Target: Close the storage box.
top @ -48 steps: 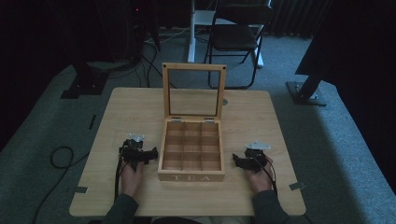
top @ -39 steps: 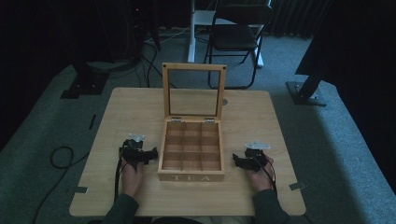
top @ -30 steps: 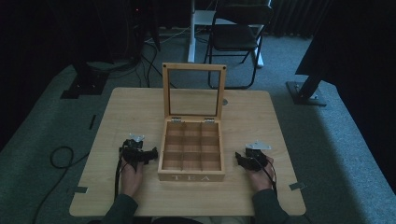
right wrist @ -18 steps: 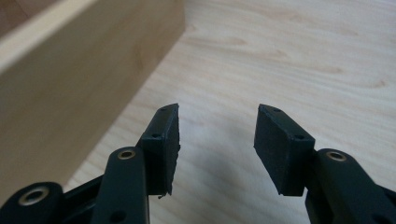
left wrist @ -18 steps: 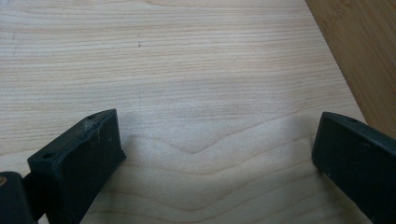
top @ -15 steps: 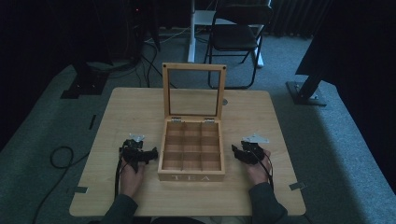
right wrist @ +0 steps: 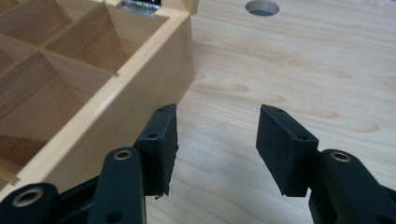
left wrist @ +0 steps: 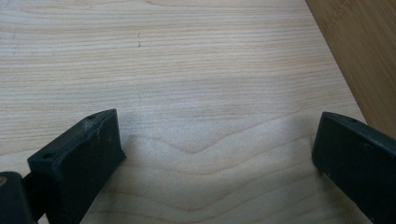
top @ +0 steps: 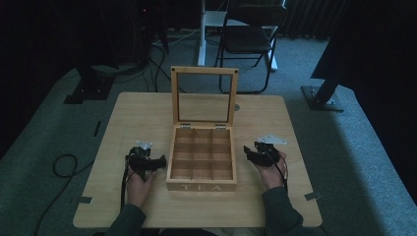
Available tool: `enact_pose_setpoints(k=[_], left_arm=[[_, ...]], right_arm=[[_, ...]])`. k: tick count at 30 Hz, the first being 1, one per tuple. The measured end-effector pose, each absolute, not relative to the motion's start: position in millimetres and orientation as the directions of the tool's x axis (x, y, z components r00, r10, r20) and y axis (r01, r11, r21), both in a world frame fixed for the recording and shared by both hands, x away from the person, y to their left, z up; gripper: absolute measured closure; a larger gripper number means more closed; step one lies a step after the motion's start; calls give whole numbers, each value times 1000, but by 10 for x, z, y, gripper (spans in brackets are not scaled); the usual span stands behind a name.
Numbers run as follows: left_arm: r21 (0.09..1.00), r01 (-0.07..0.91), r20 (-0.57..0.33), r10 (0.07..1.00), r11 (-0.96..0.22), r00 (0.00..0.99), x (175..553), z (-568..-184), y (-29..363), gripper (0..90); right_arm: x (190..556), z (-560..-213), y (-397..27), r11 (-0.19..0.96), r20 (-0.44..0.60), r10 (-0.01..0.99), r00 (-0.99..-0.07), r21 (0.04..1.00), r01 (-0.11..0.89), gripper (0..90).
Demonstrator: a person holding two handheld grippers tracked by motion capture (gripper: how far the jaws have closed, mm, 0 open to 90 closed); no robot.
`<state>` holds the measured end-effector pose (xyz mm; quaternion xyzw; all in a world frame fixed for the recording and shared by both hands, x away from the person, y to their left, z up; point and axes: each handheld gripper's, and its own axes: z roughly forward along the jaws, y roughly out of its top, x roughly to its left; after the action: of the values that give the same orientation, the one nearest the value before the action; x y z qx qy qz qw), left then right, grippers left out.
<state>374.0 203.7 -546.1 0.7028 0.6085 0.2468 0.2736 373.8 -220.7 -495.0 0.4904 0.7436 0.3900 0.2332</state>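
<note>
**At the tea box: both claws parked beside it, the lid up**

Midway along the near half of the table (top: 128, 118) sits the wooden tea box (top: 202, 160), its front lettered TEA and its glass-paned lid (top: 204, 96) standing upright on the two hinges at the back edge. All nine compartments look empty in the high view. A small round hole (right wrist: 263, 7) in the tabletop lies beyond the box's far right corner.

Just beside the box's right wall, the right claw (right wrist: 215, 149) rests low over the wood with its jaws spread partway and nothing between them; its left jaw is close against the wall, though I cannot tell whether it touches. On the other side, the left claw (left wrist: 212, 158) sits near the box's left wall, jaws spread wide over bare tabletop, the box's side (left wrist: 359, 56) showing at the right edge of the left gripper view.

Judging from this, no grip has been taken: neither claw holds or pinches anything, and the work on the box has not begun or sits at a pause. With empty compartments and an upright lid, the likely next move is closing the box. That would call for one claw to lift clear of the wall, reach up and back to the lid's top rail, and tip it forward gently, while the other steadies the box body so it does not slide.
</note>
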Motion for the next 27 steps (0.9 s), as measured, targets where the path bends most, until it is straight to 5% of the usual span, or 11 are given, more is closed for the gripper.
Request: enact_pose_setpoints(k=[27], left_arm=[[687, 718, 14, 990, -109, 137, 3741, -5463, 2037, 16]], right_arm=[[4105, -4269, -1961, 233, 9, 882, -472, 862, 451, 448]])
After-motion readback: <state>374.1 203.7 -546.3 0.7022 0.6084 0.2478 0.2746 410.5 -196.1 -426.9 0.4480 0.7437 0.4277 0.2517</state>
